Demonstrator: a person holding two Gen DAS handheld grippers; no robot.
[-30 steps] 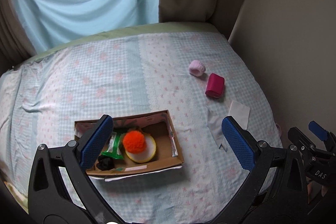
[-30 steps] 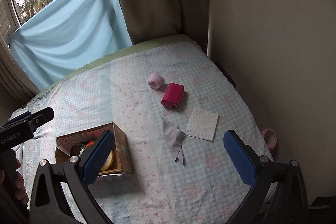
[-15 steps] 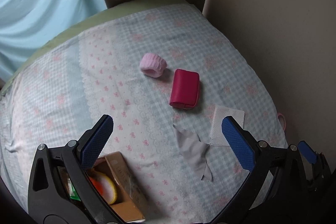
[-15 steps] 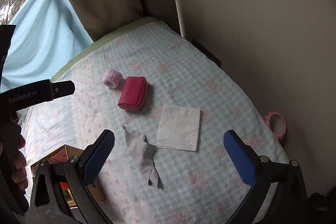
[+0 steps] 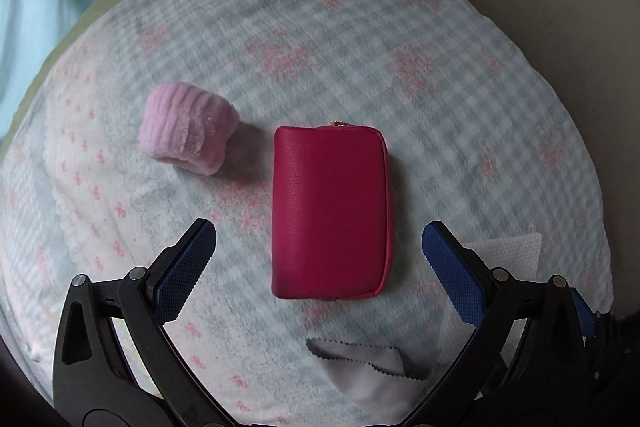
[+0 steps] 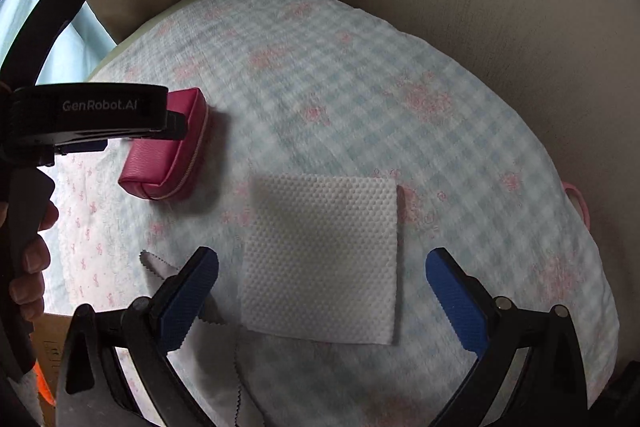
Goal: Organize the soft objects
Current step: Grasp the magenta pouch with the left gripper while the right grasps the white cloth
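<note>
While both grippers gape empty, the left gripper (image 5: pixel 319 242) straddling the pouch (image 5: pixel 329 211) and the right gripper (image 6: pixel 322 269) over the tissue (image 6: pixel 322 259) beside the pouch, each seems poised to descend and pinch.

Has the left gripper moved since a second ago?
Yes. The left gripper moved away from the cardboard box toward the wall side of the bed, now open over the magenta pouch.
</note>
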